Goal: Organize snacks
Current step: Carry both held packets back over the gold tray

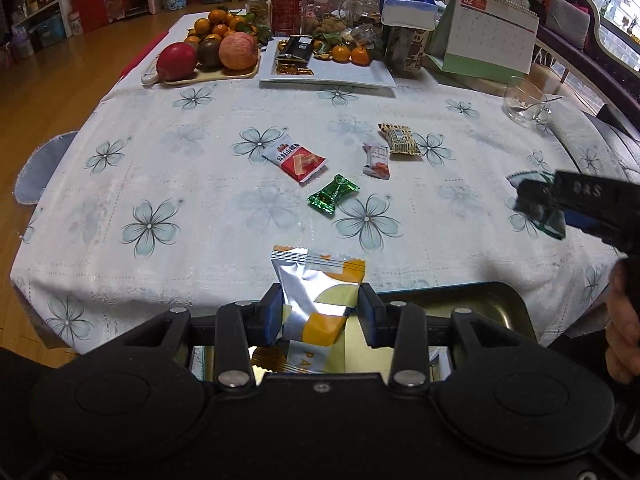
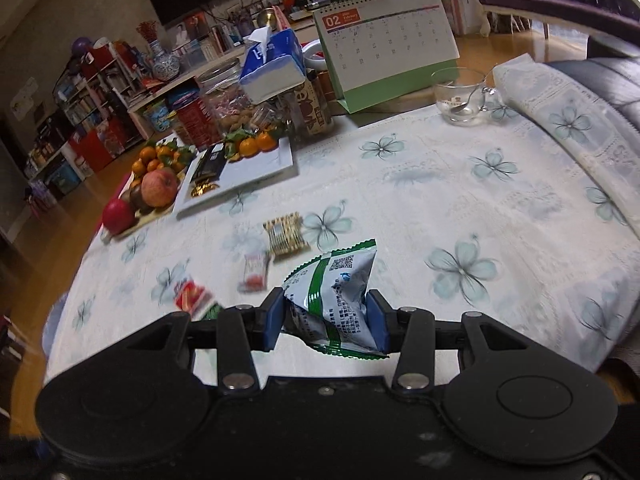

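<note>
Left tongs (image 1: pixel 320 316) pinching orange-silver packet (image 1: pixel 316 292), right tongs (image 2: pixel 325 318) gripping green-white, slightly blurred packet (image 2: pixel 334 296)

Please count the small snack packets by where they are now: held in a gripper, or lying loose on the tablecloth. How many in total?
Held in the left gripper: 1, the silver and orange packet
Held in the right gripper: 1, the green and white packet
Loose on the tablecloth: 4, the red and white packet, green candy, pink packet, brown patterned packet
Total: 6

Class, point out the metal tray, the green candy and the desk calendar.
metal tray (image 1: pixel 506 300), left wrist view, far rim.
green candy (image 1: pixel 333 194), left wrist view, wrapper middle.
desk calendar (image 2: pixel 386 36), right wrist view, date grid.
</note>
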